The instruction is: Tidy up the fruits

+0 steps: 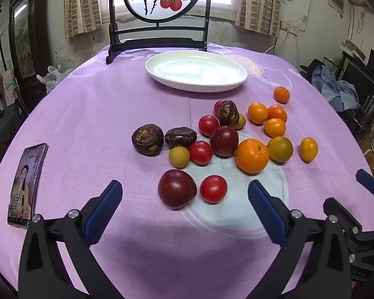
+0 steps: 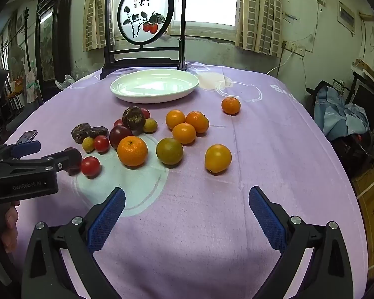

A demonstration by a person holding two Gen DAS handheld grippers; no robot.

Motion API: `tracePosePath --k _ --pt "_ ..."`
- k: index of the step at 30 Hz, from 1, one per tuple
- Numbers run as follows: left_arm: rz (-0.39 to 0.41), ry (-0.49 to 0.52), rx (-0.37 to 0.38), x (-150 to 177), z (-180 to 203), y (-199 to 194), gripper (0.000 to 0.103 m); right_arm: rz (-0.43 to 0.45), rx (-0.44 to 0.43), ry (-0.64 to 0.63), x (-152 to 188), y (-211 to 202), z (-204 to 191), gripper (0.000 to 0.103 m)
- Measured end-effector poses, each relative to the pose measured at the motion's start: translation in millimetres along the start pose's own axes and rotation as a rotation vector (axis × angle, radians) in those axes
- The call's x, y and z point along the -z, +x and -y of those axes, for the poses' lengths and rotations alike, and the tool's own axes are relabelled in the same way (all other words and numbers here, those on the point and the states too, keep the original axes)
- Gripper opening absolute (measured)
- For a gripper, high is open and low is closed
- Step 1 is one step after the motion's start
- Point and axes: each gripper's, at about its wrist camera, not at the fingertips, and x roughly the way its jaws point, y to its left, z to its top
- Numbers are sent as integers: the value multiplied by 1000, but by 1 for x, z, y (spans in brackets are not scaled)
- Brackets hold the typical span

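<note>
Loose fruit lies on the purple tablecloth point(image 1: 87, 114). Nearest my left gripper point(image 1: 185, 185), which is open, are a dark plum point(image 1: 177, 188) and a red cherry tomato point(image 1: 213, 188), lying between its blue fingers without touching them. Beyond them are a large orange point(image 1: 251, 155), a greenish mandarin point(image 1: 280, 149), several small oranges point(image 1: 257, 112), wrinkled dark brown fruits point(image 1: 147, 139) and more tomatoes. An empty white plate point(image 1: 162, 79) stands at the back. My right gripper point(image 2: 187, 191) is open over bare cloth, short of a yellow-orange fruit point(image 2: 218, 158) and the orange point(image 2: 132, 150).
A phone point(image 1: 27, 184) with a lit screen lies at the left edge of the table. A black-framed painted screen point(image 1: 159, 12) stands behind the plate point(image 2: 154, 86). The left gripper point(image 2: 53, 153) shows at the left of the right wrist view. Furniture with clothes stands to the table's right.
</note>
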Motion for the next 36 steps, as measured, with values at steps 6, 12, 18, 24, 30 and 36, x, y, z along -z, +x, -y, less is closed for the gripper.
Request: tracePosePath --k 6,12,18,24,30,36 --pt "-12 -9 29 -3 -1 -3 99 6 -2 -10 2 -1 -1 100" --pt "-6 -2 21 3 2 -1 99 0 -5 7 1 -4 3 100" --pt "-11 -2 19 4 1 -1 99 -4 -9 7 5 2 2 100" --pt "-13 -2 24 4 2 -1 99 -6 -10 8 6 1 2 100" --pt "-19 -3 21 4 2 -1 99 -8 -11 9 6 0 2 100" --pt "-32 -13 20 6 0 1 99 -10 -12 8 6 4 1 100"
